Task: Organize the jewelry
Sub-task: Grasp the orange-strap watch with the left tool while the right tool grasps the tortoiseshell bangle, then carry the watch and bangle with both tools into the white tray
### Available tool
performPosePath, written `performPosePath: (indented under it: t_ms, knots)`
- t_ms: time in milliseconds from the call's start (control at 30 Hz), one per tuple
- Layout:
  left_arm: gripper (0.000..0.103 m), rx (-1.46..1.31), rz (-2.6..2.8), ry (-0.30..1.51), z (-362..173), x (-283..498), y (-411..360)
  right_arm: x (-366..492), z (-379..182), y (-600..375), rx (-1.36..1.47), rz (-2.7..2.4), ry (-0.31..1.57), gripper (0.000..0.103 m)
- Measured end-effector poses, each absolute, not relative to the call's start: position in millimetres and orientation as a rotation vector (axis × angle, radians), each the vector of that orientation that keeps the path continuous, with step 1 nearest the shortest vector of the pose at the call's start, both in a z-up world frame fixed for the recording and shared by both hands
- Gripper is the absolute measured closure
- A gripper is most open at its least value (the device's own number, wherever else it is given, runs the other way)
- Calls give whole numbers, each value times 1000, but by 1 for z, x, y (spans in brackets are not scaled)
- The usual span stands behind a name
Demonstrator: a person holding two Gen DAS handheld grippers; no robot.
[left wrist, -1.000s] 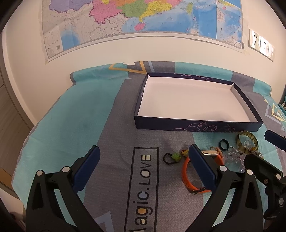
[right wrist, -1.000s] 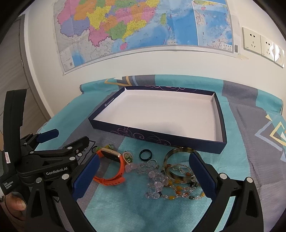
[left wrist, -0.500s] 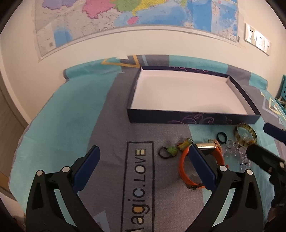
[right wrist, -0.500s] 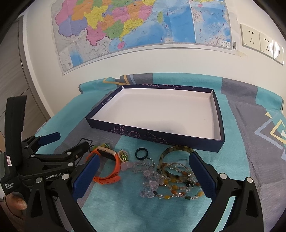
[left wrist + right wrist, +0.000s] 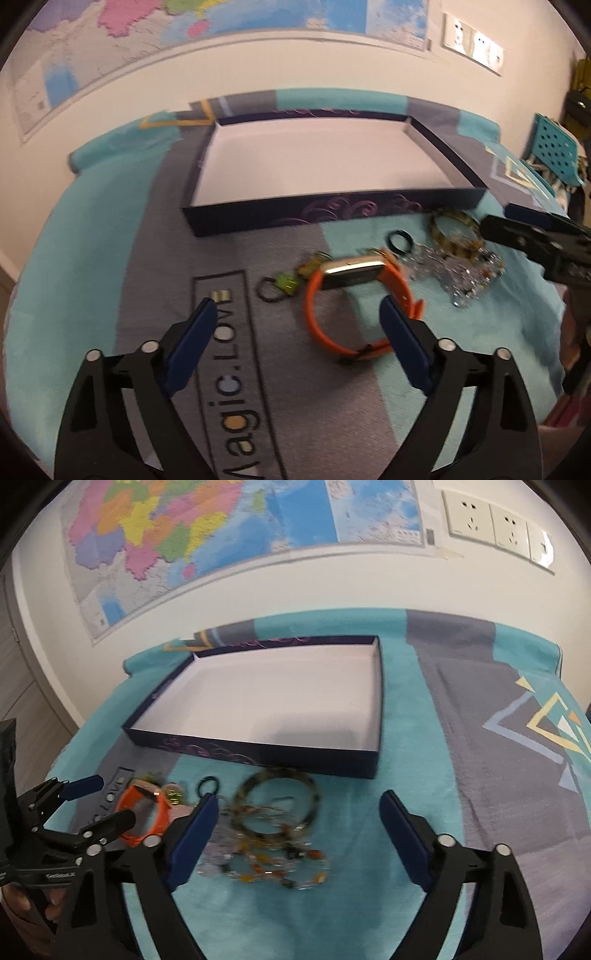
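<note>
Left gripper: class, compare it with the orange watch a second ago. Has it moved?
Yes. The left gripper has shifted right: the orange watch now lies between its open fingers.

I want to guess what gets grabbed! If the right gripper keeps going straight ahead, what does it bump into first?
Probably the tangle of beaded bracelets, with the mottled bangle just beyond. The open right gripper points at that pile, though depth is uncertain.

Left gripper [image 5: 293, 314] now nearer the orange watch [image 5: 354, 295] (fingers wide) — right gripper [image 5: 295, 810] too.
</note>
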State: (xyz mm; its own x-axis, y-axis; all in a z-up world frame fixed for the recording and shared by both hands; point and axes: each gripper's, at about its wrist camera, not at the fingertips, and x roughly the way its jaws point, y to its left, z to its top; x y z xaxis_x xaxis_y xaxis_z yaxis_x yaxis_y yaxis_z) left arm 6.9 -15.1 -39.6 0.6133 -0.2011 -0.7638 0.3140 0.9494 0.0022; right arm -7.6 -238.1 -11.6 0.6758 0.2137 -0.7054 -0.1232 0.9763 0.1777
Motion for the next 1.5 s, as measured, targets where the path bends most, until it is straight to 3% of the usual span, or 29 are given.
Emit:
performPosePath:
  t_ms: [67, 300, 367, 500, 667, 900, 967, 1000, 1100, 1500]
  knots:
    - [27, 133, -317, 883, -42, 9, -17, -4, -15, -240, 116, 191, 828, 31]
    - [52, 87, -381, 930, -45, 13, -14, 6, -19, -239, 109, 221, 848, 49]
    - [56, 83, -392, 937, -45, 13, -13, 9, -19, -239, 106, 229, 854, 61]
    - [70, 49, -435, 955, -46, 15, -9, 14, -22, -240, 118, 247, 877, 74]
    - [70, 47, -449, 965, -45, 16, -8, 18, -26, -240, 119, 263, 900, 85]
    - [71, 58, -457, 969, -45, 22, -9, 25, -28, -240, 104, 265, 922, 94]
    - [79, 51, -450, 971, -45, 23, -8, 25, -28, -240, 106, 271, 921, 96]
    - [87, 44, -441, 976, -45, 25, -6, 24, -27, -241, 110, 273, 917, 96]
    - [93, 14, -447, 979, -45, 26, 0, 22, -23, -246, 132, 282, 902, 96]
    - [94, -7, -494, 933, -27, 23, 2, 10, -3, -250, 190, 346, 846, 96]
